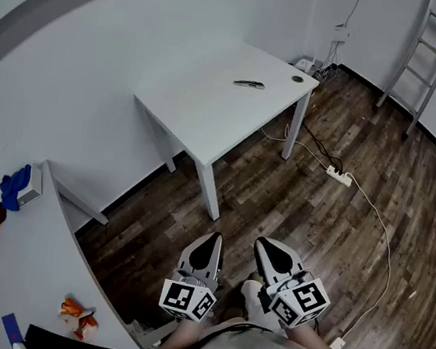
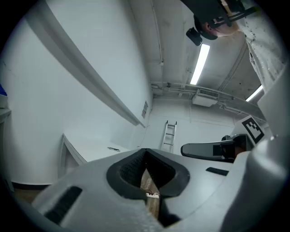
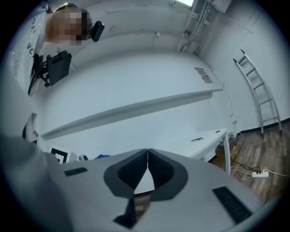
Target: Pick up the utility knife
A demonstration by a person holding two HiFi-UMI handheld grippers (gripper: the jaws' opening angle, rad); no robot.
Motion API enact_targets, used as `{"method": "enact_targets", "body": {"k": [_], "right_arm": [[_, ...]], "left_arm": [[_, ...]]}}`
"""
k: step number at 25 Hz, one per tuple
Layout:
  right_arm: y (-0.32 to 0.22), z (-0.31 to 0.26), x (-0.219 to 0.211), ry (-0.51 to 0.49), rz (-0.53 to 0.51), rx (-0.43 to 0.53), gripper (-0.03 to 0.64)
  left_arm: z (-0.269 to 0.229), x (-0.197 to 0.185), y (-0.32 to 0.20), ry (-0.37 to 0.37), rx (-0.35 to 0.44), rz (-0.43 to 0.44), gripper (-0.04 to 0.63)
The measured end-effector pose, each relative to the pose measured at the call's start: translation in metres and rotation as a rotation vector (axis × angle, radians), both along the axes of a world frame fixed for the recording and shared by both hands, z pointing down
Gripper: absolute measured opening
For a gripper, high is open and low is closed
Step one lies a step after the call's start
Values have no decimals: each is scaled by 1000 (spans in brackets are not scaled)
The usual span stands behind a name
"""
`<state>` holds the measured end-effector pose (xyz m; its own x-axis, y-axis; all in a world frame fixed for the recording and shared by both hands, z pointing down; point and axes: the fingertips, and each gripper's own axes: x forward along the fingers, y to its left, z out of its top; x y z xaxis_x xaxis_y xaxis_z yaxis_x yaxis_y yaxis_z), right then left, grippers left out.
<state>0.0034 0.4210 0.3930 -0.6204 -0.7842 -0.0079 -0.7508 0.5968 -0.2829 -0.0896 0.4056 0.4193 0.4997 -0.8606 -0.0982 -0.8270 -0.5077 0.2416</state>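
Close to the person's body, the left gripper (image 1: 208,241) and right gripper (image 1: 266,247) both have jaws clenched together, empty. The utility knife (image 1: 249,84) lies well apart on the white table (image 1: 195,115), across the wooden floor (image 1: 341,233).

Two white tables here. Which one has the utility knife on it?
The far table, higher in the head view: the utility knife lies on its top. The near table at lower left carries a blue cloth and small clutter.
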Motion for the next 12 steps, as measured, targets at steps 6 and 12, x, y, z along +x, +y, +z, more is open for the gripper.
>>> {"method": "enact_targets", "body": {"k": [6, 12], "right_arm": [[-44, 0, 4, 2, 2, 19, 8], [-108, -7, 14, -4, 13, 53, 8]], "left_arm": [[2, 0, -39, -11, -2, -20, 8], [-3, 8, -101, -33, 12, -41, 8]]}}
